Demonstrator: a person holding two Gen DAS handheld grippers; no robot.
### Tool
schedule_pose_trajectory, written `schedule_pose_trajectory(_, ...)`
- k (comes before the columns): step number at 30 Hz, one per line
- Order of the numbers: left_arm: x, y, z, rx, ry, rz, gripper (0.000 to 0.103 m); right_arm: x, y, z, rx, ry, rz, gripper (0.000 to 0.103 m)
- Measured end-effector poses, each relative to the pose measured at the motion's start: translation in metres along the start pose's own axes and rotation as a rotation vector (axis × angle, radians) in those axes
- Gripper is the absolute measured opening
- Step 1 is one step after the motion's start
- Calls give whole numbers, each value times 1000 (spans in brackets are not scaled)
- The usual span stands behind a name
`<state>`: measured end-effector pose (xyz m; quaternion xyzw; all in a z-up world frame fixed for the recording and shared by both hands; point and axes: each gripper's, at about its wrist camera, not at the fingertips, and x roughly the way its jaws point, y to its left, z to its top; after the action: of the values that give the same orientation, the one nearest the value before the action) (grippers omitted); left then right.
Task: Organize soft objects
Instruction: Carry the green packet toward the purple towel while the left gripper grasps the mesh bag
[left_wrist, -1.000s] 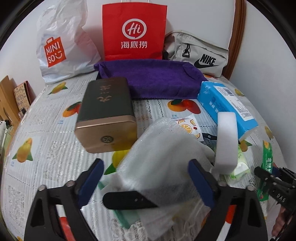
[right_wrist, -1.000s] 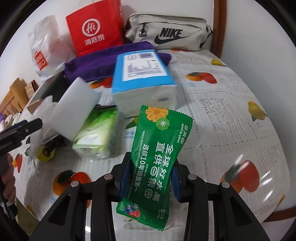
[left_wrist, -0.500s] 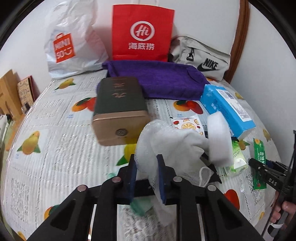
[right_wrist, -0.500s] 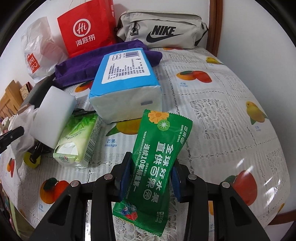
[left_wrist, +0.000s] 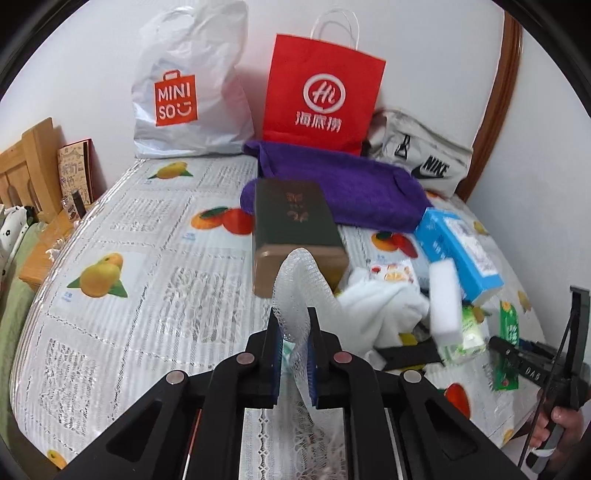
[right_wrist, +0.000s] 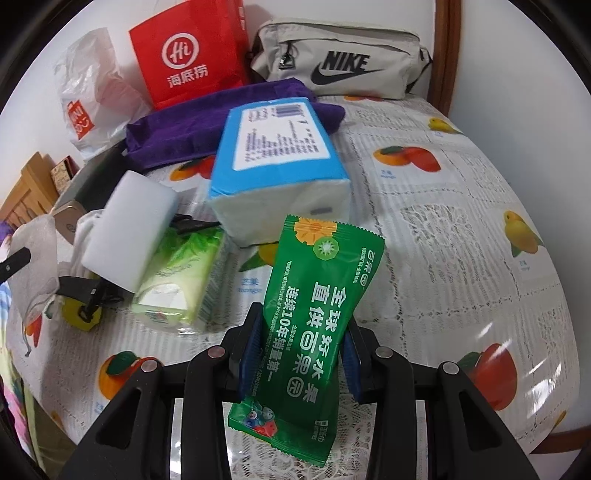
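My left gripper (left_wrist: 293, 328) is shut on a white mesh foam sleeve (left_wrist: 301, 291) and holds it up above the table. My right gripper (right_wrist: 301, 325) is shut on a green wet-wipe packet (right_wrist: 314, 314), lifted over the tablecloth; it also shows in the left wrist view (left_wrist: 508, 350). On the table lie a white cloth (left_wrist: 384, 314), a white sponge block (right_wrist: 129, 229), a green tissue pack (right_wrist: 181, 280), a blue tissue pack (right_wrist: 277, 166) and a purple towel (left_wrist: 343, 188).
A dark tin box (left_wrist: 295, 229) stands mid-table. A Miniso plastic bag (left_wrist: 188, 88), a red paper bag (left_wrist: 321, 99) and a Nike pouch (right_wrist: 343, 66) line the back wall. A black-and-yellow tool (right_wrist: 85, 299) lies by the sponge. A wooden chair (left_wrist: 26, 166) stands left.
My left gripper closed on the mesh foam sleeve and lifted it up and back, uncovering the white cloth. My right gripper kept hold of the green packet and shifted slightly.
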<state>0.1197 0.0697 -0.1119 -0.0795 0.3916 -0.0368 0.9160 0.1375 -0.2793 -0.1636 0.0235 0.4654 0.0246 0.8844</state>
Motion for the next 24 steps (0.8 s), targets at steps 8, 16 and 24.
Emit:
schedule_pose_trajectory(8,-16,-5,18,12,-43,-2,11,-29,4,16,-43,-42,20,39)
schedule_pose_trajectory(16,-23,-16,43,24,-82,-9,10,-55,7,45,-77,-98,84,38)
schedule_pose_trajectory(24,-15,-18,68,22,-84,-20,9,-53,16,82,-98,-121,120,38)
